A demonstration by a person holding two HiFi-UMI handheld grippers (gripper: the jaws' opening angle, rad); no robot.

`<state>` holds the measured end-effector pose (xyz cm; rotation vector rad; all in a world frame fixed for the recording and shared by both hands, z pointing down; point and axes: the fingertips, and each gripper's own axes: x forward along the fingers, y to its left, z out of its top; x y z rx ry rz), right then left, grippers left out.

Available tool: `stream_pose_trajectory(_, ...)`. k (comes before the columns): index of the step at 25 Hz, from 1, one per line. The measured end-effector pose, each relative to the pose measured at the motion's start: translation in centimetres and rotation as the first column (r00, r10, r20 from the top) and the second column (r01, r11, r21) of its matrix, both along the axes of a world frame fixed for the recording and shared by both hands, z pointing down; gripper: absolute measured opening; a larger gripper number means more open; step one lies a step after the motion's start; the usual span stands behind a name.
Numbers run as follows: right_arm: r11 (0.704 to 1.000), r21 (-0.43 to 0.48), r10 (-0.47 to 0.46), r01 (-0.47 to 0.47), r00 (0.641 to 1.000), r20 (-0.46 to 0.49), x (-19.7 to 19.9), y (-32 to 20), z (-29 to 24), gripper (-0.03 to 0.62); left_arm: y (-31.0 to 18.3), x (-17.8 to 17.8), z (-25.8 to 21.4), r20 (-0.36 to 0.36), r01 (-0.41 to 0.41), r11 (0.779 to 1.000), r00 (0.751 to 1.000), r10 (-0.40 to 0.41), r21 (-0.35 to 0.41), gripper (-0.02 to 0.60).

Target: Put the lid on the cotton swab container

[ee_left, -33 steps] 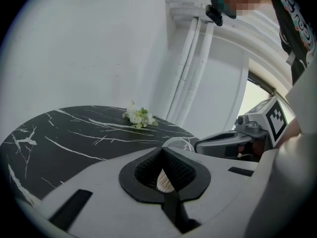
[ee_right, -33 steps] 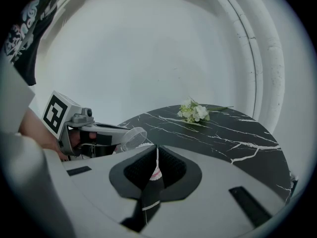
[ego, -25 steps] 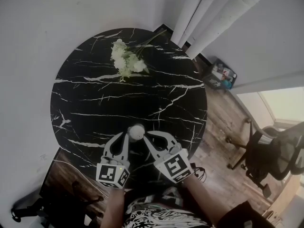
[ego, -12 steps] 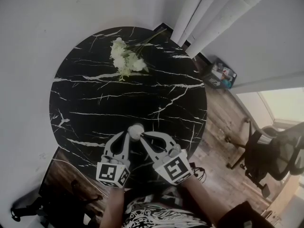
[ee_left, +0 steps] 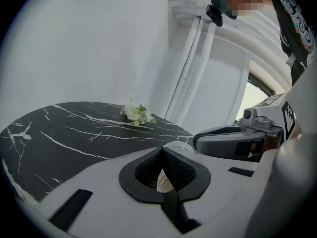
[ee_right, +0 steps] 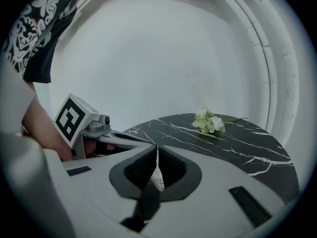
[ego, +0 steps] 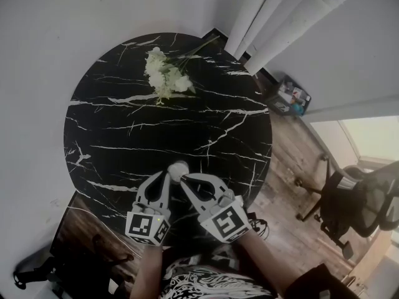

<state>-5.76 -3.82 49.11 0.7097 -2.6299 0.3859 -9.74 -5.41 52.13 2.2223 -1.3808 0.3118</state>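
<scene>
Contact between the two parts looks close, but nothing shows the lid pressed home. Your left gripper [ego: 165,175] has its jaws drawn in on the cotton swab container [ee_left: 162,181], a pale ribbed body pinched deep between the pads. Your right gripper [ego: 187,179] is also clamped tight. It grips a thin white piece seen edge-on between its pads, which I take to be the lid [ee_right: 157,175].

Just beyond your left jaw tips, a clear round rim [ee_left: 176,146] sits right against the nose of the right gripper. It is probably that same lid, lying over the container's mouth. From above, the two sets of tips meet at one pale round spot, low over the near edge of the table [ego: 124,123]. The flowers [ego: 165,76] lie well ahead of both tools and play no part.

Picking up both parts and bringing them together appears done. Left to do, as far as I can judge, are squaring the lid to the mouth, pushing it down and letting go. No view shows whether the lid is level or tilted on the container.
</scene>
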Motion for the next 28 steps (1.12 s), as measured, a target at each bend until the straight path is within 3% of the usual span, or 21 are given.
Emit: stream_pose_trajectory(28,0.999,-0.042,0.031,-0.033,0.998,-0.049,1.0,-0.4,2.1,0.020,-0.1,0.6,0.2,0.004,-0.027,1.000,1.000,0.027,0.003,0.014)
